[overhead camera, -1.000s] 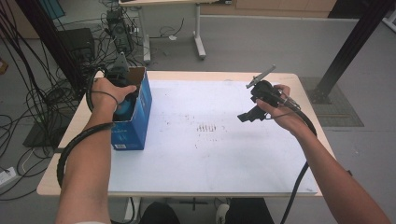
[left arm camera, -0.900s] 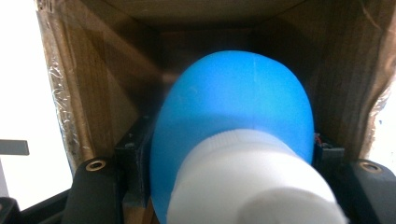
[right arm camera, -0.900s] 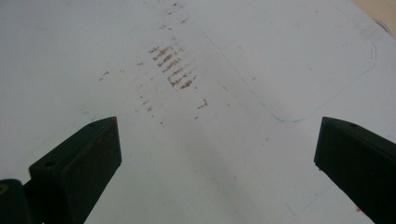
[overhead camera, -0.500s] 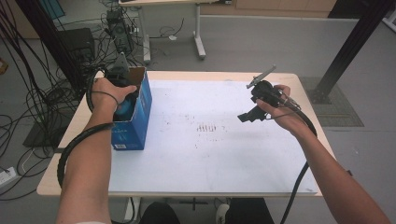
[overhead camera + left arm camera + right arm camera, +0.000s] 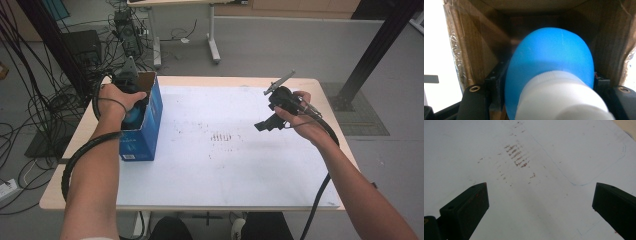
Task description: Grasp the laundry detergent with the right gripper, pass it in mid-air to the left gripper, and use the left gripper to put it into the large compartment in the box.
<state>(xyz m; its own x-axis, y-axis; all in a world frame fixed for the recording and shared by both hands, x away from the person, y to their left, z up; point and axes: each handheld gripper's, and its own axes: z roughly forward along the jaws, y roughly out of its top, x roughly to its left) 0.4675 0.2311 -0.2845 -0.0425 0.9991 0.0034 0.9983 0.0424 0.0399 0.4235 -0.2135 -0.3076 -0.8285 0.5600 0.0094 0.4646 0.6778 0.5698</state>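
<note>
My left gripper is down inside the open top of the blue cardboard box at the table's left side, jaws clamped on a blue bottle with a white cap. The bottle is well within the brown box walls; I can't tell whether it's touching the bottom or what else is in there. Looks like placement is nearly done; release and withdrawal remain. My right gripper hangs over the white mat, jaws wide apart, holding nothing. Rusty smudges on the mat.
</note>
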